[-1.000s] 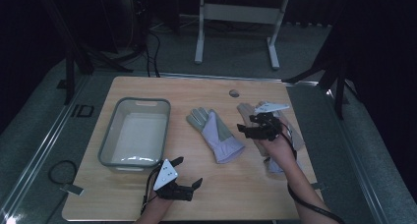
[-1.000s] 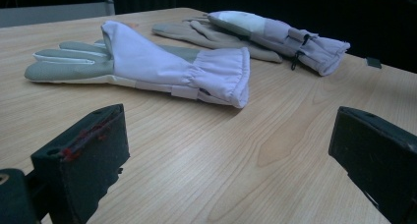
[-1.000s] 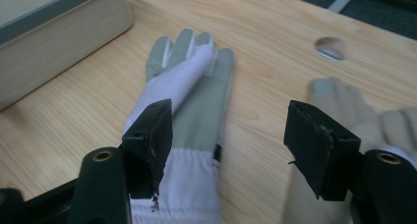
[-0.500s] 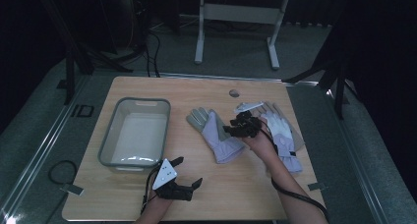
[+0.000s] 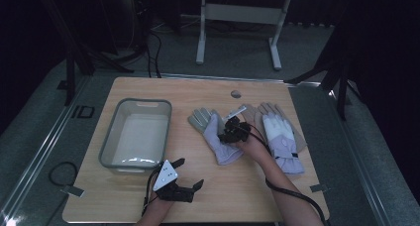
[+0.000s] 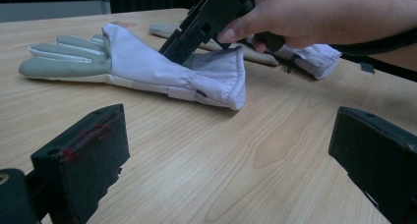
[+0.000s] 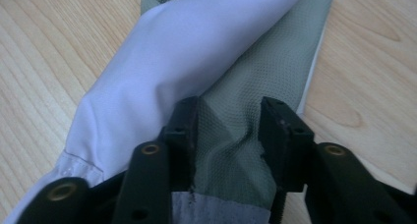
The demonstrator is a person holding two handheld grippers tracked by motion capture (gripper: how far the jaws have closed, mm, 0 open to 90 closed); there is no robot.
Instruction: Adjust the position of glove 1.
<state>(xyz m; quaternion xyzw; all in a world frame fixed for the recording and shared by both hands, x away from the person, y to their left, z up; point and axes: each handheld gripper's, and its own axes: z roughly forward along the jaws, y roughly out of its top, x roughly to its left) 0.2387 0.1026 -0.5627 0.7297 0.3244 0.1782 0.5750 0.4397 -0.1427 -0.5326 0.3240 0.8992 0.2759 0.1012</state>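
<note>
Your right tool (image 5: 233, 132) has just been closing its jaws, and they now pinch a ridge of grey palm fabric on the near glove (image 7: 231, 86), which lies flat on the table (image 5: 198, 201) just right of the bin (image 5: 110, 151). Your left tool (image 5: 181, 184) waits released in front of the bin, jaws wide and holding nothing. By the look of it the job has barely begun: the bin holds nothing, this glove is gripped but not lifted, and the second glove (image 5: 280, 132) lies untouched farther right of the bin.
</note>
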